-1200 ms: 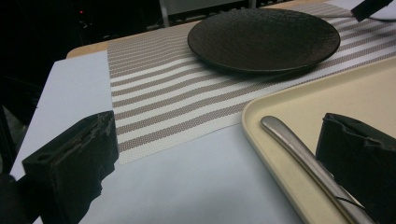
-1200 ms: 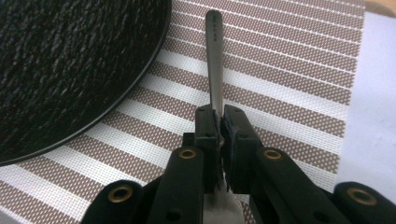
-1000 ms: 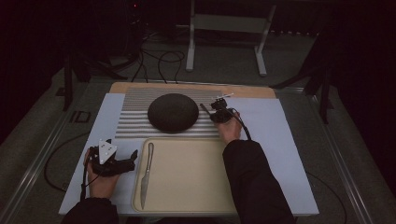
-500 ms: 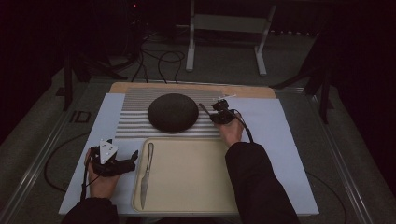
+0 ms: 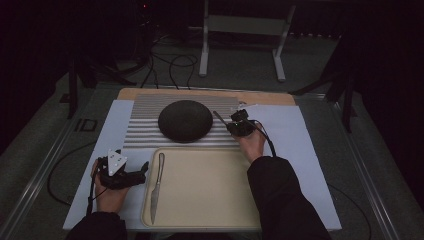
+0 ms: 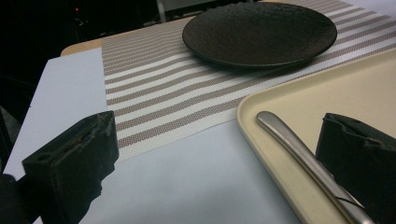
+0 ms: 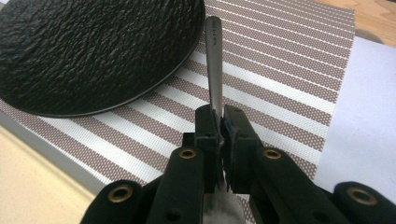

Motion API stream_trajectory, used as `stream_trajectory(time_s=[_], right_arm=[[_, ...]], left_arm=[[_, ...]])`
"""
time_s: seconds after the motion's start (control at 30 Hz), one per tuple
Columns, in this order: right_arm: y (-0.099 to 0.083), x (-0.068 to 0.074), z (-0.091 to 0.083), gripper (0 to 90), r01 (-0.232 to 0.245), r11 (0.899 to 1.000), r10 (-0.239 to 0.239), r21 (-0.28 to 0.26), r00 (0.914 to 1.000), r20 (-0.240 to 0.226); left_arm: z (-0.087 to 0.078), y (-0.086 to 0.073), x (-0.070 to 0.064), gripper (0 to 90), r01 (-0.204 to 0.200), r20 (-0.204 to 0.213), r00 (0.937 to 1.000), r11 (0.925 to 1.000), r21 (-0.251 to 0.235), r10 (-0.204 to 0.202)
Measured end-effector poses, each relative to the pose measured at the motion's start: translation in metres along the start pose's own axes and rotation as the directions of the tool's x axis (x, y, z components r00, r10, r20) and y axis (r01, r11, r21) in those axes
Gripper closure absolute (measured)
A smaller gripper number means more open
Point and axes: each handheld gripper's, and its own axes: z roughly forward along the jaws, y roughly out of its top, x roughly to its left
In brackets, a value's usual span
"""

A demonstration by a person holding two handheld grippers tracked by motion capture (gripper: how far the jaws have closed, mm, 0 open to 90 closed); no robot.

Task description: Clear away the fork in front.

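- While its handle reaches over the striped placemat [image 7: 280, 70] toward the black plate [image 7: 93, 51], a metal utensil [image 7: 214, 60], probably a fork, sits pinched in the right gripper [image 7: 220, 128].
- Left gripper [image 6: 219, 154], jaws spread, sits at the tray's [image 5: 210, 190] left edge beside a knife [image 6: 299, 156].

Utensil [image 7: 214, 65] head behind gripper fingers [image 7: 207, 130]

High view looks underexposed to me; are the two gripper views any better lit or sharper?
High view: dim, surroundings nearly black, soft detail. Left gripper view: brighter, plate and placemat stripes crisp, jaws near the lens slightly soft. Right gripper view: best lit, plate texture sharp, with glare on the utensil handle clamped in the right gripper.
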Motion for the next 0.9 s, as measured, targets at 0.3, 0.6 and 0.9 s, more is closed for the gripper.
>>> stream_trajectory(time_s=[0.3,0.6,0.9], right_arm=[[-0.007,0.001,-0.015,85.7,0.033,0.999,-0.033,-0.03,0.9993,-0.019],[-0.018,-0.001,-0.031,85.7,0.038,0.997,-0.043,-0.073,0.9974,-0.058],[-0.03,0.0,-0.047,85.7,0.028,0.992,-0.039,-0.126,0.9957,-0.084]], left_arm=[[0.001,0.0,-0.001,0.2,-0.001,0.006,1.0,1.0,0.004,0.001],[0.001,0.0,-0.002,0.2,-0.003,0.009,1.0,1.0,0.008,0.003],[0.002,0.001,-0.003,0.2,-0.003,0.014,0.9999,0.9999,0.014,0.003]])
